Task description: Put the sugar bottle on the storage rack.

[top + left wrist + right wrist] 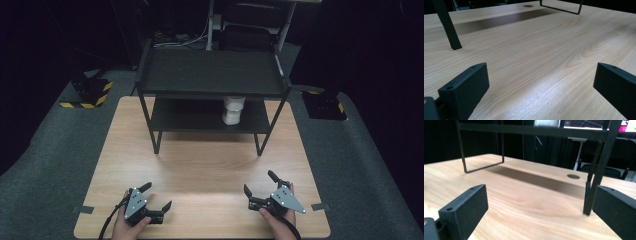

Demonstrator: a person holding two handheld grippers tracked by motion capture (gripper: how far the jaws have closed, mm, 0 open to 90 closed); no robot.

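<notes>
- both pairs of jaws stand wide apart with nothing between them; in the left gripper view and the right gripper view only bare wood lies between the black pads.
- the left gripper point(156, 196) rests low at the near left of the table point(210, 170), held by a hand point(127, 227) that comes in from the near edge; its jaws point toward the far right.
- the right gripper point(260, 182) sits at the near right, also held in a hand point(277, 220), released and angled toward the far left.
- the nearest thing to work on looks to be the white jar point(233, 110), upright on the lower board of the black shelf point(210, 72), toward its right side, tucked under the top board so its upper part is hidden.
- the jar is well apart from both grippers, with a broad stretch of open table between them.
- the shelf stands at the far middle of the table; its thin legs point(599, 170) show in the right gripper view, and one leg point(447, 25) shows at the far left of the left gripper view.
- judging by this, nothing of the work is done: nothing is grasped, the jar is untouched, and both hands wait at the near edge.
- what is left, as i read it, is everything: a reach forward under the top board, a close on the jar, and a carry to wherever it belongs.
- the right gripper looks the better placed, since the jar sits on that side.
</notes>
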